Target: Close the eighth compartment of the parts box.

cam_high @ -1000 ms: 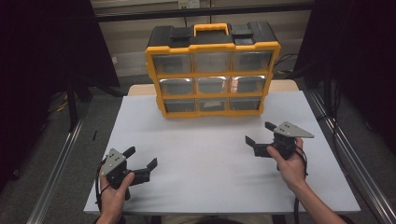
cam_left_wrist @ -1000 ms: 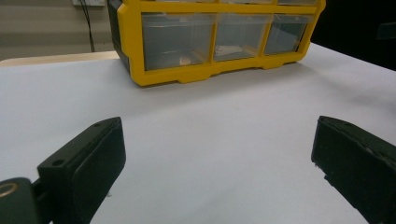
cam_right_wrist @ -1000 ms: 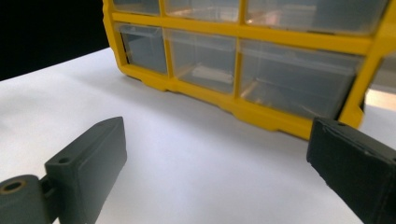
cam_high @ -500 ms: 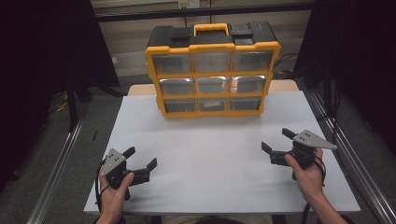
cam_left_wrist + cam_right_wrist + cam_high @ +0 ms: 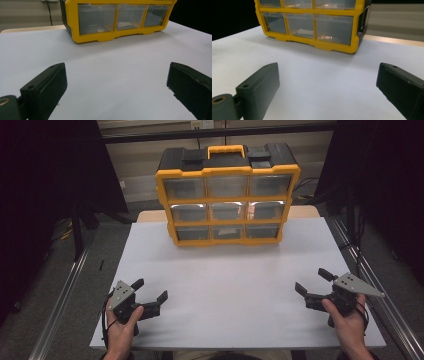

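White table: yellow drawer cabinet upright, drawers facing the person.

yellow drawer cabinet upright at table's far edge, drawers closed.

Your left gripper view cut the yellow plastic drawer cabinet off above its bottom row, and your right gripper view cropped most of the middle row. What lay inside the clear drawers was too blurred and glare-washed to tell.
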`<state>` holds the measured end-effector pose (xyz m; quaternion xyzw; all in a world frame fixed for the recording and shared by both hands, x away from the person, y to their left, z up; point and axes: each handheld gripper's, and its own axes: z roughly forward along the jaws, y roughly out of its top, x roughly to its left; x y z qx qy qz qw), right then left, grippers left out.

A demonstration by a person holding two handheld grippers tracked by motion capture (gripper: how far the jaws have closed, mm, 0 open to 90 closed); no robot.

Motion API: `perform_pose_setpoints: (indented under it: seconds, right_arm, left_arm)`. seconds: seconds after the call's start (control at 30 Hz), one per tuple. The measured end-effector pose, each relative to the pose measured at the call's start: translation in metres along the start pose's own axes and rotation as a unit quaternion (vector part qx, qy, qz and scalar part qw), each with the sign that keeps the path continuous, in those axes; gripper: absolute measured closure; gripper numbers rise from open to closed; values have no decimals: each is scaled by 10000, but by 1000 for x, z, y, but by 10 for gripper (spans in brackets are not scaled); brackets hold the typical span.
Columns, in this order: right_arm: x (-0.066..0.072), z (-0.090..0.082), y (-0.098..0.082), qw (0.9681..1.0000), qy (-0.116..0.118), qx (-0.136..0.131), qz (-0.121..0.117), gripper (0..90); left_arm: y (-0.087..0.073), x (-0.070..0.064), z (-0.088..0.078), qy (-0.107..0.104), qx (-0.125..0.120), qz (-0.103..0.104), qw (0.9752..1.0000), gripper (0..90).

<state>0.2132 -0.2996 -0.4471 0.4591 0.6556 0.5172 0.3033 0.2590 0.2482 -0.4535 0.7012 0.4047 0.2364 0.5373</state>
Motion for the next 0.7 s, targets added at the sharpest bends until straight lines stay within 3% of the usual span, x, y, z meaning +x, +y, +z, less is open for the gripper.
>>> perform_pose_setpoints:
  seconds: [0.33, 0.53, 0.7]
  right_arm:
    - [1, -14, -10, 9998, -20, 220, 18, 38]
    - [1, -11, -10, 9998, -141, 152, 30, 37]
    - [2, -8, -9, 9998, -77, 167, 4, 36]
  left_arm:
    - [0, -1, -1, -23, 4, 13, 10000, 31]
    - [0, -2, 0, -30, 31, 31, 10000, 31]
    - [1, -2, -1, -26, 23, 75, 10000, 31]
